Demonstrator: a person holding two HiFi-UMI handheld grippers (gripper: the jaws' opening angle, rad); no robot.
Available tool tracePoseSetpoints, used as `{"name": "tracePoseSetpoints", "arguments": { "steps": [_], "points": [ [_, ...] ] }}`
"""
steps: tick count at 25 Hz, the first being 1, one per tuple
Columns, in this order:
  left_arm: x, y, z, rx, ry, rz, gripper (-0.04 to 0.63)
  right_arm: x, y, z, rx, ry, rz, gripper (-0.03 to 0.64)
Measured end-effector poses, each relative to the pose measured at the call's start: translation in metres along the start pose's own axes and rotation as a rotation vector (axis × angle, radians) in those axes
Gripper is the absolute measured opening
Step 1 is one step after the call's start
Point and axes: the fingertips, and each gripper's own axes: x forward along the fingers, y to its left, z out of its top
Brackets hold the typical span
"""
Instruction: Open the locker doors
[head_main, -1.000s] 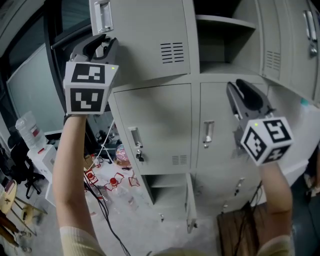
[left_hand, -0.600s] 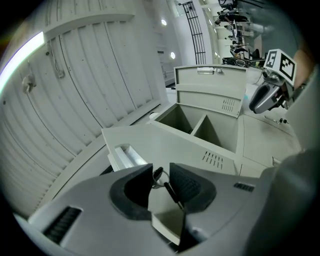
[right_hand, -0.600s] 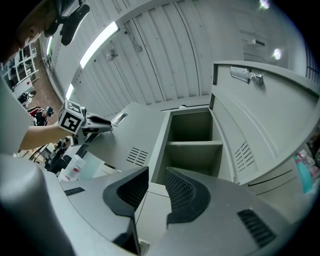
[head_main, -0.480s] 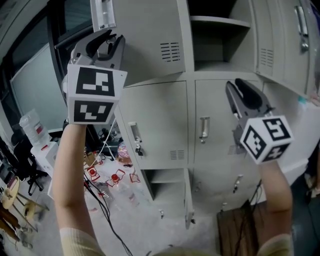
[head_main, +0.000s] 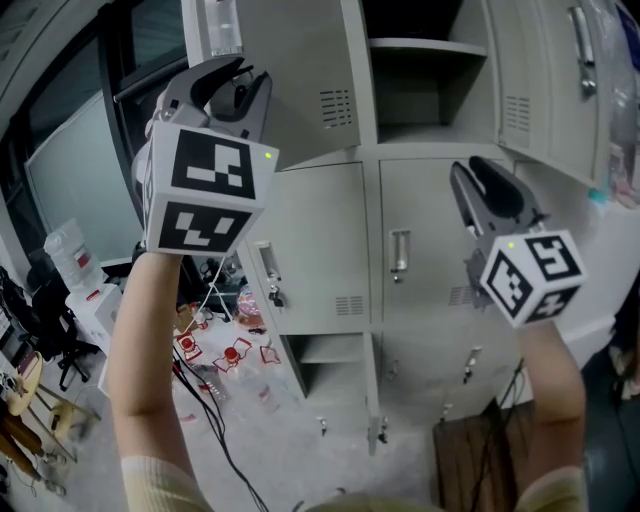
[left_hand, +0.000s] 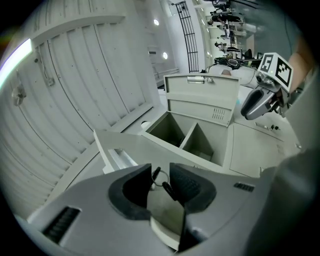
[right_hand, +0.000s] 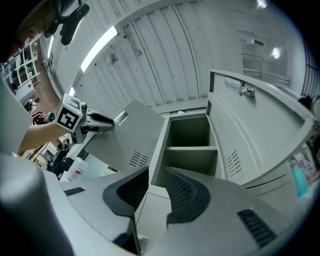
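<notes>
A grey locker bank (head_main: 330, 250) fills the head view. Its upper left door (head_main: 295, 70) has a handle (head_main: 222, 25) at its left edge. My left gripper (head_main: 237, 88) is raised just below that handle, jaws apart. In the left gripper view a key ring with keys (left_hand: 161, 179) hangs between the tips of the left gripper (left_hand: 160, 182), near the handle (left_hand: 117, 159); no pad visibly presses it. The upper right compartment (head_main: 425, 70) stands open, its door (head_main: 545, 80) swung right. My right gripper (head_main: 480, 195) is open and empty before the closed middle right door (head_main: 425, 240).
The middle left door (head_main: 310, 250) is closed and the lower left compartment (head_main: 330, 365) stands open with its door ajar. Red clutter and cables (head_main: 225, 360) lie on the floor at left by a water bottle (head_main: 65, 250). A wooden block (head_main: 480, 460) sits at lower right.
My left gripper has risen a little and shifted right, closer to the upper left door's handle. The lockers slid left in the view. The right gripper kept its place.
</notes>
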Motion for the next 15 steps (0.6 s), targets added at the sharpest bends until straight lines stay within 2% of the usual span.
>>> {"name": "tracePoseSetpoints", "arguments": {
  "steps": [4,15],
  "points": [
    [-0.004,-0.007,0.014,0.027,-0.009,-0.006,0.103,-0.010,-0.004,0.004,0.008,-0.003,0.002,0.103],
    [-0.010,-0.031,0.060,0.034,-0.059,-0.041,0.103,-0.038,-0.020,0.010,0.005,0.010,-0.018,0.103]
  ]
}}
